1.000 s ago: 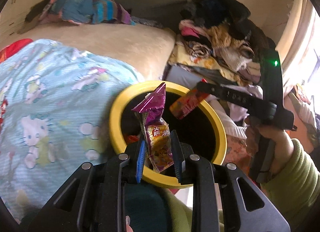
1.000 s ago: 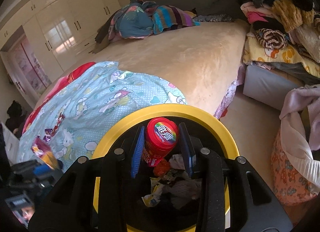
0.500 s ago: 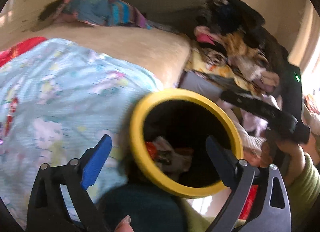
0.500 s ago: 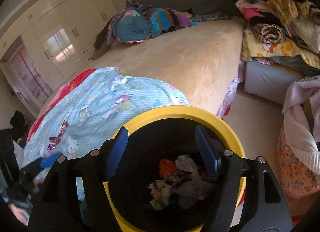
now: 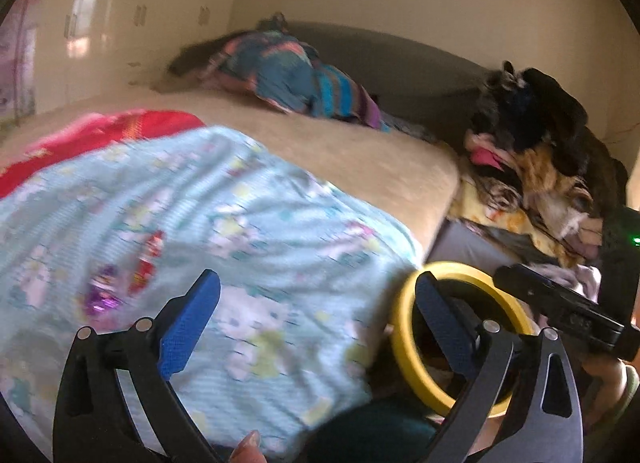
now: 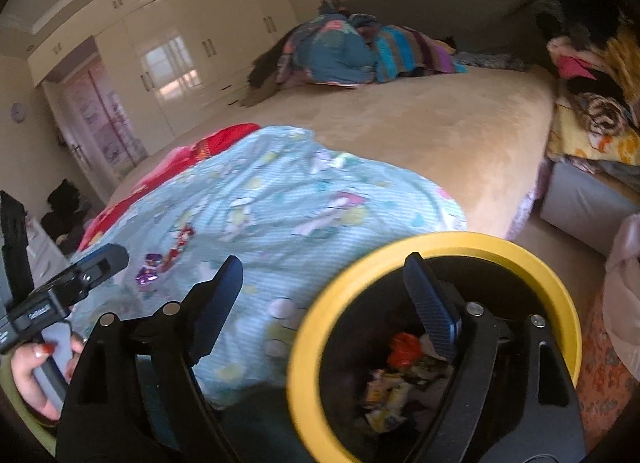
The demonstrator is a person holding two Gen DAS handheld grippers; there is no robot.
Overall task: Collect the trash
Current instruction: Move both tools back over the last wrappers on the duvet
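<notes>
My left gripper (image 5: 316,283) is open wide over the light blue cartoon blanket (image 5: 248,223), with nothing between its fingers. A purple wrapper (image 5: 100,299) and a red wrapper (image 5: 150,255) lie on the blanket to its left. The yellow-rimmed black bin (image 5: 404,343) stands at the bed's edge to the right. In the right wrist view, my right gripper (image 6: 322,263) straddles the bin's rim (image 6: 440,241); its jaws are opening and hold nothing. Wrappers, one of them red (image 6: 404,347), lie in the bin. The purple wrapper (image 6: 146,273) and red wrapper (image 6: 182,241) show further left.
The beige bed (image 6: 420,135) carries a striped bundle of bedding (image 6: 352,51) at its head. A heap of clothes (image 5: 536,151) sits on a grey box (image 6: 580,203) to the right. White wardrobes (image 6: 168,43) line the far wall. A hand (image 6: 36,367) holds the left gripper.
Both grippers have opened. The snack bag and the red canister have left their jaws, and wrappers now lie in the bin. Both views have swung left towards the blanket.
</notes>
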